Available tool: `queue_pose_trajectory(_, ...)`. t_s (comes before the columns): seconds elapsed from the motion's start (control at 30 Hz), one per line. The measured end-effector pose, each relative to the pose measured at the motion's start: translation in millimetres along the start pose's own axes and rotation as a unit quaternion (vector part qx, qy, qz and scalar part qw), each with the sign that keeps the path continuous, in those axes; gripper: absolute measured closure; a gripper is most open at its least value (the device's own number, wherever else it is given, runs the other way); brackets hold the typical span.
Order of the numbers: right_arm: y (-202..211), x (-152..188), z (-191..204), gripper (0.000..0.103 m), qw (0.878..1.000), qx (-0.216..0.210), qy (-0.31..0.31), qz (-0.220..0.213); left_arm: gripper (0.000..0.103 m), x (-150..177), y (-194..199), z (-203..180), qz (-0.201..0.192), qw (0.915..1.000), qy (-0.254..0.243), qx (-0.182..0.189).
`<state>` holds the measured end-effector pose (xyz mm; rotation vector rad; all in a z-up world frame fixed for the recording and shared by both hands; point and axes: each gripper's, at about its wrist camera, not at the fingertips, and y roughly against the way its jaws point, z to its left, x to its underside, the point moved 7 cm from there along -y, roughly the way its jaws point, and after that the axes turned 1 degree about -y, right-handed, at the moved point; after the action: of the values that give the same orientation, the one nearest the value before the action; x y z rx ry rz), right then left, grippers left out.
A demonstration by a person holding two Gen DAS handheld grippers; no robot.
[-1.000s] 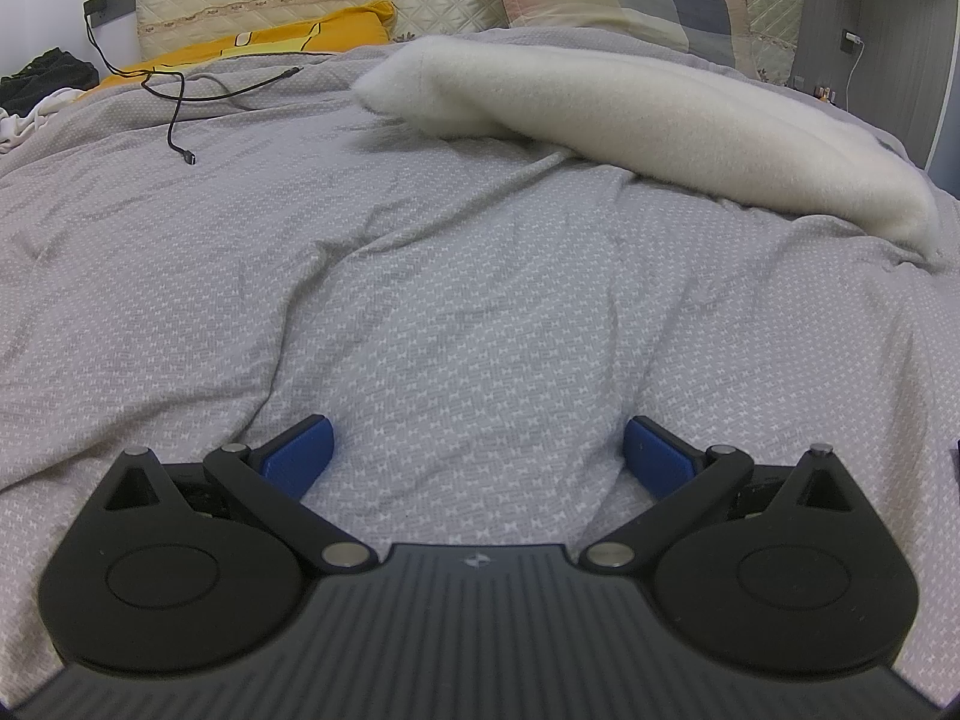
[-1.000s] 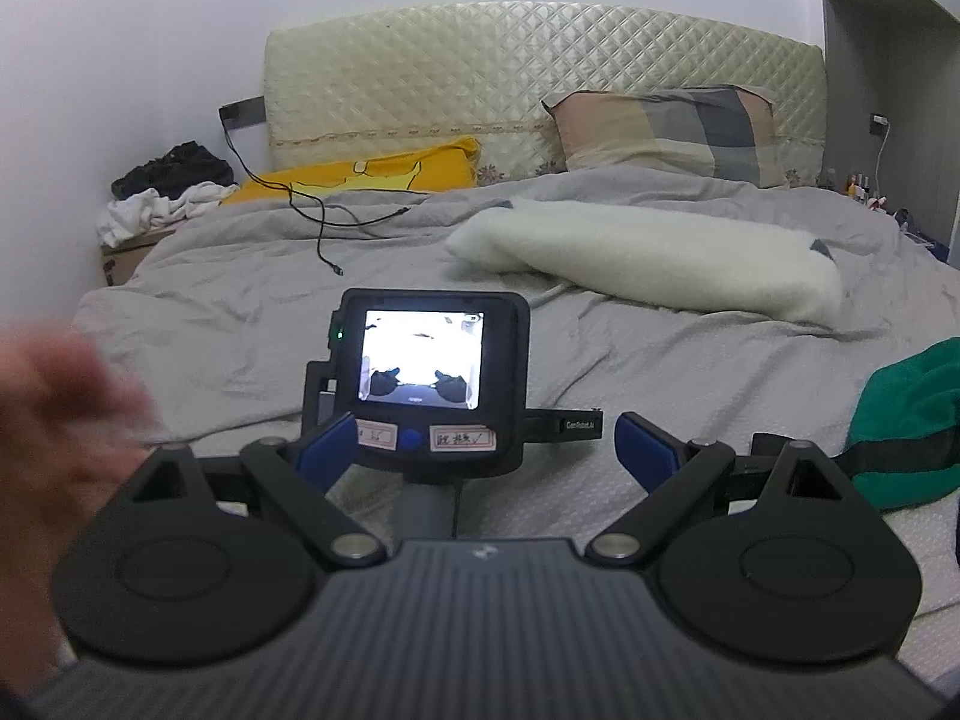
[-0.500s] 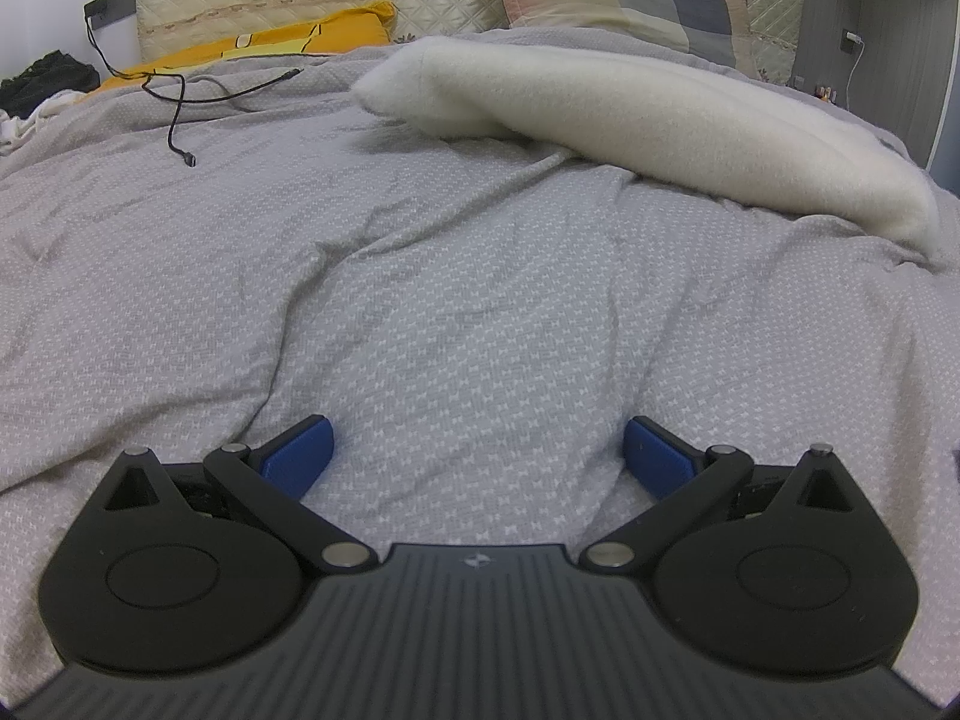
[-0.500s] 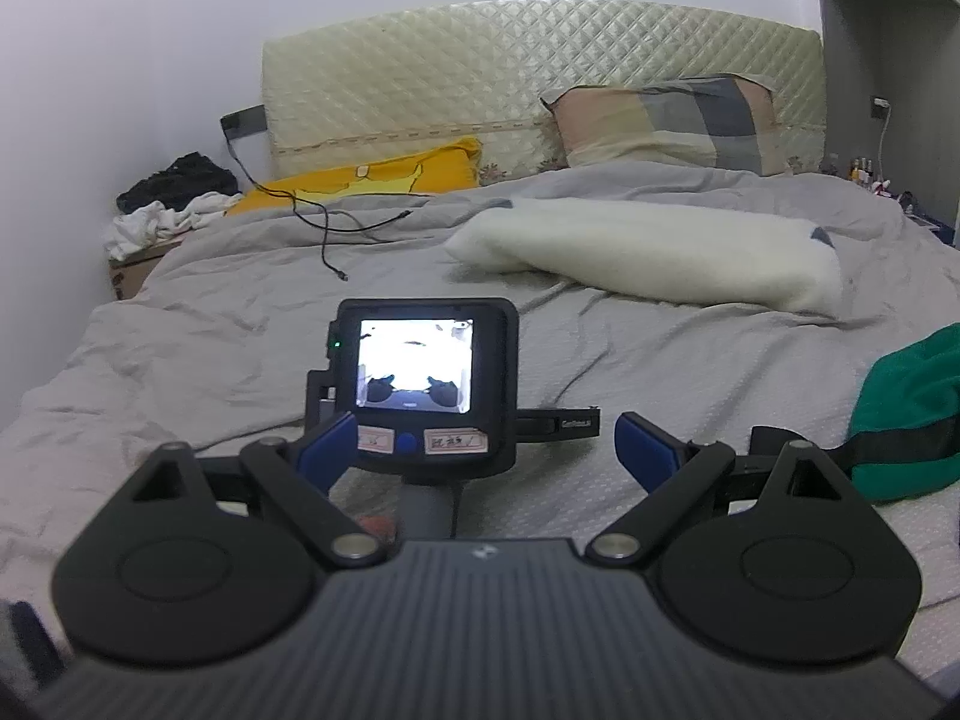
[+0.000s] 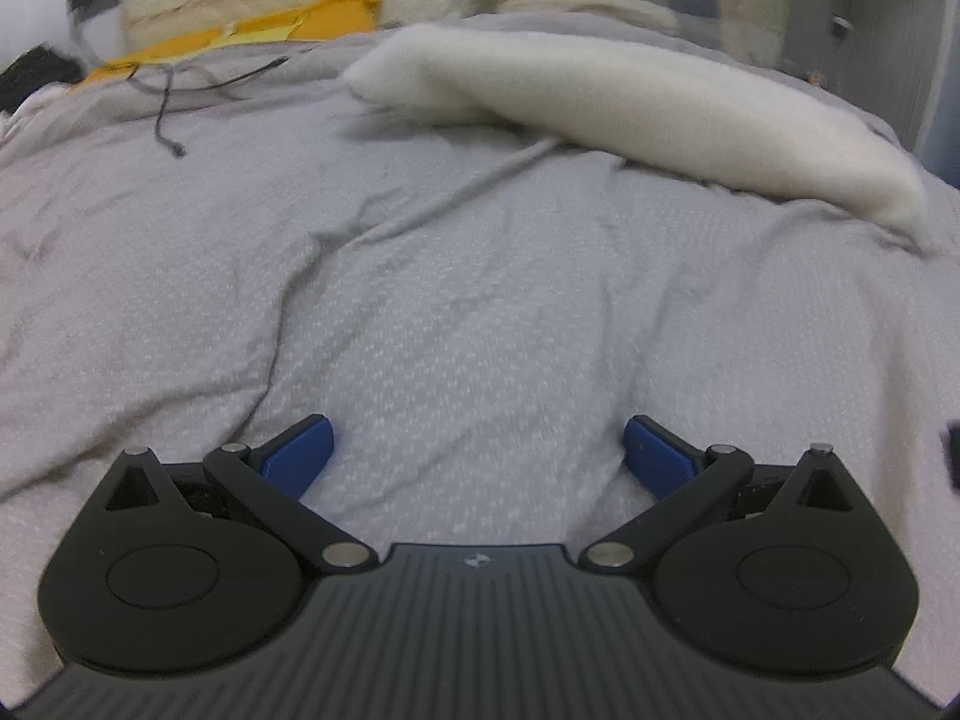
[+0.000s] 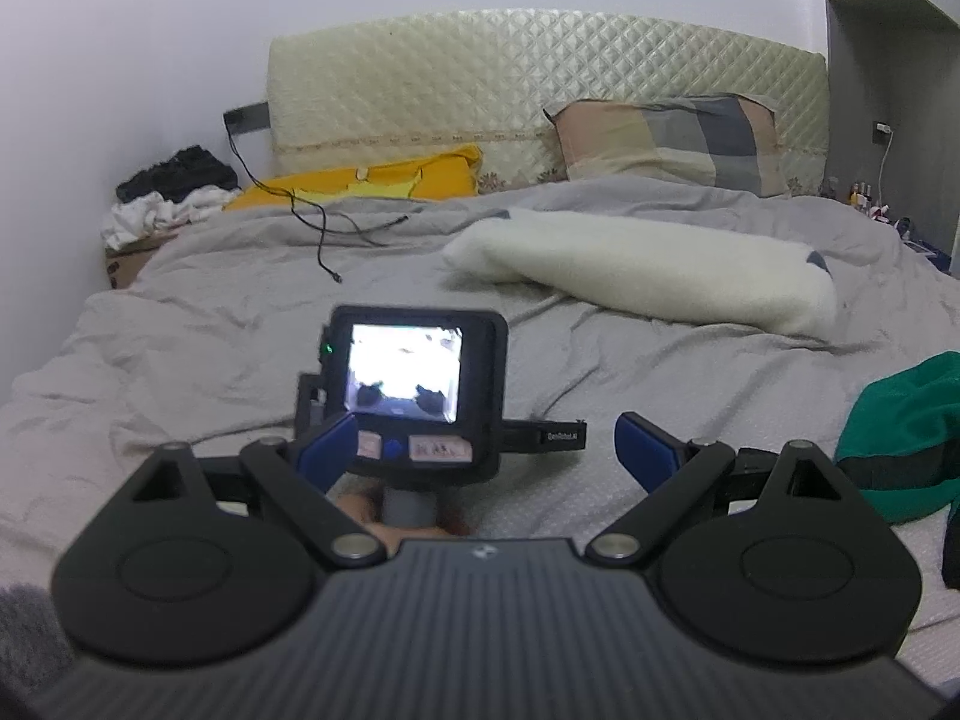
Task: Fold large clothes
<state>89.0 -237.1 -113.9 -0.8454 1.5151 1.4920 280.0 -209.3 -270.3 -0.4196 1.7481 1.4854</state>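
Green garment (image 6: 900, 426) bunched at right edge of bed (image 6: 180, 324), just beside right hand-held gripper (image 6: 483, 441); jaws wide apart, empty. Left hand-held gripper (image 5: 477, 447) likewise spread, holding nothing, low over grey duvet (image 5: 480, 300). Best next: reach right, pinch one hem, drag to clear middle, away from white blanket (image 6: 648, 267).

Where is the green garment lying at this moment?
In the right wrist view, the green garment lies bunched on the grey bedcover at the right edge, nearer than the white blanket.
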Motion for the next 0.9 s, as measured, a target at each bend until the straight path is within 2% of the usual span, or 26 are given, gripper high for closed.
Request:
queue_pose_trajectory(0.13, -2, -1, -8, 0.009, 1.0, 0.008, -0.009, 0.001, 0.0, 2, 9, 7, 0.01, 0.9998, 0.015, 0.009)
queue_pose_trajectory(0.27, 1, -9, -21, 0.009, 1.0, 0.019, -0.012, -0.008, 0.0, 0, 34, 11, -0.004, 0.9996, 0.02, -0.017)
queue_pose_trajectory(0.33, 6, -15, -30, 0.009, 0.999, 0.024, -0.021, -0.018, 0.0, -8, 52, 14, -0.021, 0.9987, 0.013, -0.044)
queue_pose_trajectory(0.6, 48, -54, -78, 0.009, 0.993, 0.061, -0.061, -0.075, 0.0, -53, 162, 16, -0.099, 0.9929, -0.032, -0.058)
queue_pose_trajectory(0.8, 76, -73, -102, 0.009, 0.991, 0.08, -0.069, -0.081, 0.0, -65, 250, 14, -0.134, 0.99, -0.027, -0.033)
queue_pose_trajectory(0.9, 90, -77, -107, 0.009, 0.99, 0.084, -0.07, -0.083, 0.0, -62, 286, 13, -0.137, 0.9903, -0.016, -0.018)
